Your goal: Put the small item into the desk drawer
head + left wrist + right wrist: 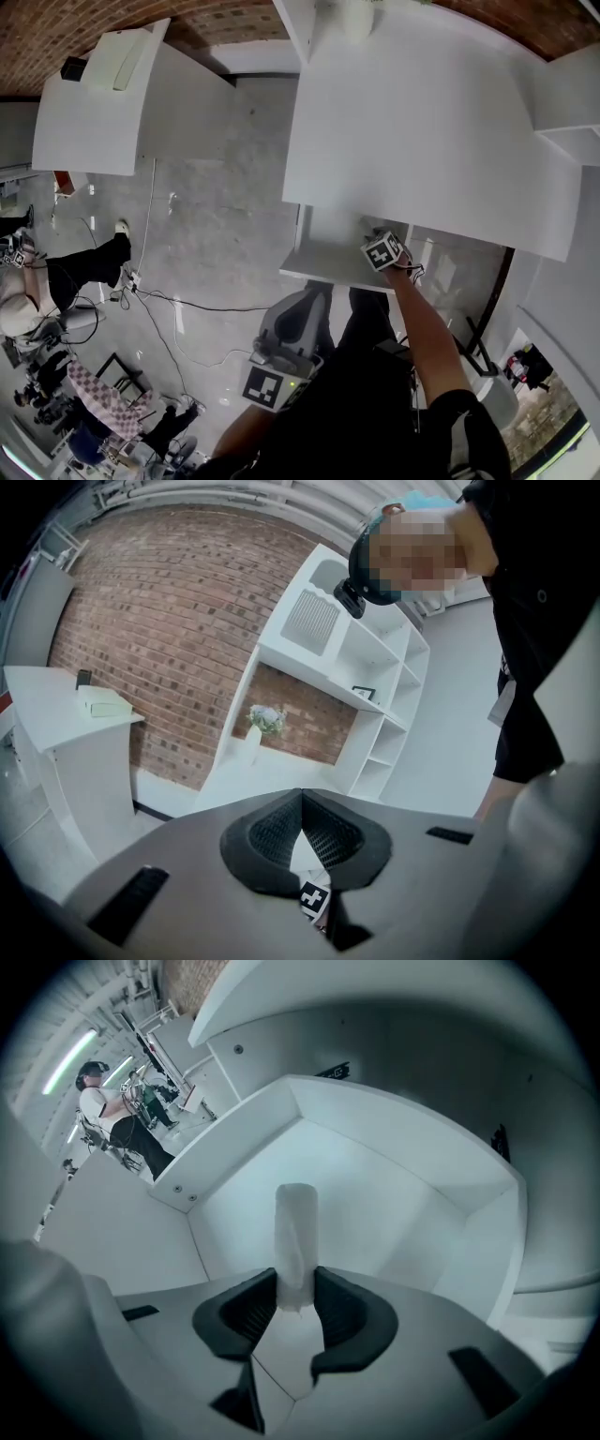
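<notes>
Protruding past the jaw tips, the small white item (pixel 294 1227) is gripped at its near end by the right gripper (pixel 295 1296) and is held over the open desk drawer (pixel 375 1162). The left gripper (pixel 302 803) is held near the body, jaws closed together and empty.

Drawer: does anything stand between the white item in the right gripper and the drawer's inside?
Nothing visible does. The right gripper holds the white item directly over the open drawer, whose floor below looks bare.
</notes>
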{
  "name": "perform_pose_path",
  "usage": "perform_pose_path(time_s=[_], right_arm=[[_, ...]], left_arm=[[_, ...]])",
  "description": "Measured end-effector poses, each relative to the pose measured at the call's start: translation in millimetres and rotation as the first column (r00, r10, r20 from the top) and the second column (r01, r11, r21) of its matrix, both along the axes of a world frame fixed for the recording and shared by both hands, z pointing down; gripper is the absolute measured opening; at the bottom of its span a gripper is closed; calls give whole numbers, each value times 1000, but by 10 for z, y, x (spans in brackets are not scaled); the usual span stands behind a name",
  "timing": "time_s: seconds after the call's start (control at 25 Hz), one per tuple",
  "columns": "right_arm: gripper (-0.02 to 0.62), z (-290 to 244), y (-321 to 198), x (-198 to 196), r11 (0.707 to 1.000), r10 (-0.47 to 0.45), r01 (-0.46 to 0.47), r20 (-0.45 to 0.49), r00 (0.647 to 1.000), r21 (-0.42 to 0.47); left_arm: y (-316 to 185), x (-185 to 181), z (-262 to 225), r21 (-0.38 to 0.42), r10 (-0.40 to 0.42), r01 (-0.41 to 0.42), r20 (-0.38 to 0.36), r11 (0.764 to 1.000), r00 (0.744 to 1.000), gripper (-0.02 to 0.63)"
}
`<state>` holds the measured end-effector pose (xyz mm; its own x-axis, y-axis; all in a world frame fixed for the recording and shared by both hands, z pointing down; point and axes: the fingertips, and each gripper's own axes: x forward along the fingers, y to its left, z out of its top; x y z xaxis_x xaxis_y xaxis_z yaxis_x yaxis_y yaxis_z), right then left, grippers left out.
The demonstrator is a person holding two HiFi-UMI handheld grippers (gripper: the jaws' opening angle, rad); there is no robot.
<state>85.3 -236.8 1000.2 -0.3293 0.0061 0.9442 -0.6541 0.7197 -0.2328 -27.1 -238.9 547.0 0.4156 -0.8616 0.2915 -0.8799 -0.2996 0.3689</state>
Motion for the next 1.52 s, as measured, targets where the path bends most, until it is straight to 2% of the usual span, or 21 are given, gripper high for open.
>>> perform_pose_path(time_s=[0.32, 0.84, 1.12, 1.32, 1.4, 1.52], right_arm=[[140, 169, -3, -21, 1000, 12, -13, -31, 999, -24], [175, 140, -58, -94, 999, 25, -27, -51, 998, -40], [158, -341, -110, -109, 994, 106, -106, -2, 994, 2], [87, -840, -64, -56, 985, 156, -158, 48, 987, 64], [30, -1083, -89, -29, 977, 182, -189, 69, 981, 98], [14, -1498, -91, -40, 961, 218, -237, 134, 967, 145]], left_arm=[[1, 1, 69, -53, -20, 18, -28, 998, 999, 17], [-4, -121, 13, -41, -18, 16, -48, 999, 999, 17], [0, -169, -255, 23, -2, 3, -63, 1000, 998, 17], [109, -179, -457, 67, 26, -21, -75, 998, 997, 17], [162, -202, -509, 98, 44, -38, -66, 995, 997, 17], [230, -238, -648, 131, 64, -57, -54, 990, 996, 17]])
